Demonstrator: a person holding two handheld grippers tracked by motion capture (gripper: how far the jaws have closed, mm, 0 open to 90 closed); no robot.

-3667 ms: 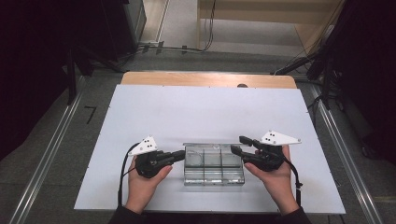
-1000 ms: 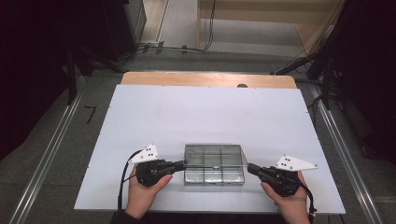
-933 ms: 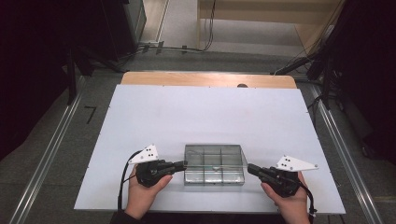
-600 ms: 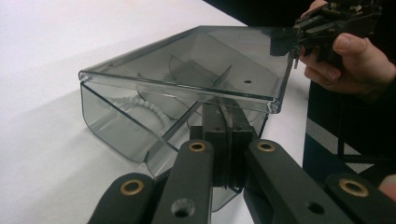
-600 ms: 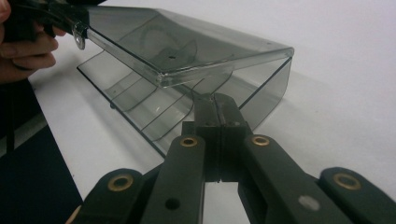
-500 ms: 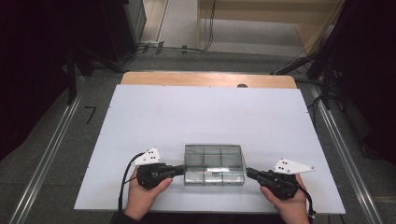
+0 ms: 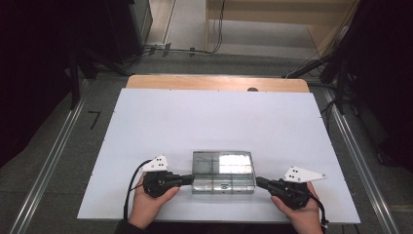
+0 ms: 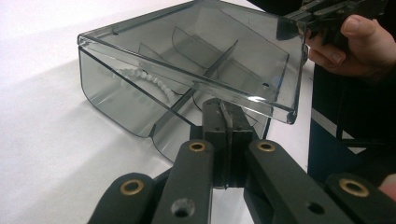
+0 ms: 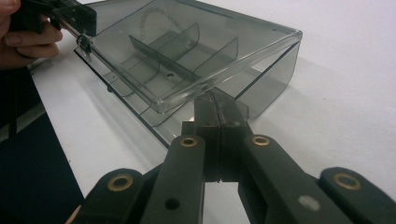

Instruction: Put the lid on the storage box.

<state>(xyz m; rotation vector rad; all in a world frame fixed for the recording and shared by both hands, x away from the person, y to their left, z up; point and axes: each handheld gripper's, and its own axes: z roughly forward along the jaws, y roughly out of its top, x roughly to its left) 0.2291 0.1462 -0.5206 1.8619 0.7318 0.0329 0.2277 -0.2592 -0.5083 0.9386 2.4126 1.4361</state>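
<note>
A smoky clear compartment box (image 7: 224,171) lies near the table's front edge, its lid (image 8: 210,51) lifted ajar on the person's side. A string of white beads (image 8: 144,79) rests in one compartment. My left gripper (image 7: 191,179) is shut, its tip (image 8: 224,112) against the box's left end just under the lid's rim. My right gripper (image 7: 259,181) is shut too, its tip (image 9: 217,105) tucked under the lid's edge (image 9: 224,70) at the right end. I cannot tell whether either tip pinches anything. Each gripper view shows the other hand at the far end.
The white tabletop (image 7: 219,122) stretches wide behind the box, with a wooden strip (image 7: 214,83) along its far edge. Cables (image 7: 190,48) run over the floor beyond. The table's front edge lies close under both hands.
Both hands have drawn back toward the person and lowered to the box's ends. The right gripper came off the box's right side. The lid now stands ajar.
</note>
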